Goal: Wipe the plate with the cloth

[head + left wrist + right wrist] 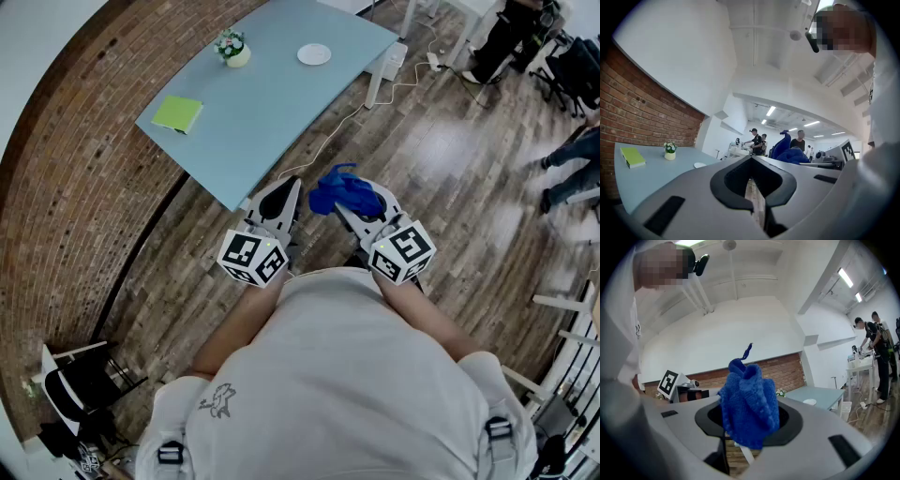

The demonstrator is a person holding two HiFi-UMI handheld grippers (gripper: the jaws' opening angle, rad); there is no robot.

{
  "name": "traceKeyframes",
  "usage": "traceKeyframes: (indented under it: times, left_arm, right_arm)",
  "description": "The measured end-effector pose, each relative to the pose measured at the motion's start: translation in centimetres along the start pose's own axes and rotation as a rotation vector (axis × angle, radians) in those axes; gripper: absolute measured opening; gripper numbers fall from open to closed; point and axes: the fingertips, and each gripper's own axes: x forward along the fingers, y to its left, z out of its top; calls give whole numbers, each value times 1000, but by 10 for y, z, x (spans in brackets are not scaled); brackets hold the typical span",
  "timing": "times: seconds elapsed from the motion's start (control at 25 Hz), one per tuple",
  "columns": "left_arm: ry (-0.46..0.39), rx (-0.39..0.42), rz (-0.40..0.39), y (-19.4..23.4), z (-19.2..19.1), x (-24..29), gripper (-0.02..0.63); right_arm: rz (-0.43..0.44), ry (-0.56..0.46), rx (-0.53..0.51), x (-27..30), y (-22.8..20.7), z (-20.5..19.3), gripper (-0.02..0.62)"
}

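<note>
left hand-held gripper (286, 199): jaws pressed together, nothing between them | right hand-held gripper (349, 208): clenched on the cloth (345, 190), a bunched blue knitted wad with a thin loop sticking up | plate (314, 54): small, round, white, flat on the smooth pale-blue tabletop (272, 112), well apart from both | under both: wood-plank floor (450, 159)

**Level, side by side**

Holding left gripper (291, 190) and right gripper (343, 212) out from the torso, elbows bent. Pinching a bunched blue cloth (347, 191) on the right. Gripping nothing on the left, with jaws pressed together.
</note>
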Motion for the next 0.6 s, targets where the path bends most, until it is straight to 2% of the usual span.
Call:
traceKeyframes:
  times: [0.32,0.6]
  left_arm:
    - [7,-11,2,8,-8,-2,8]
    - [16,-30,-10,9,-21,20,8]
  right_arm:
    - [7,5,27,6,0,-9,160]
    - [23,17,47,8,-25,-14,160]
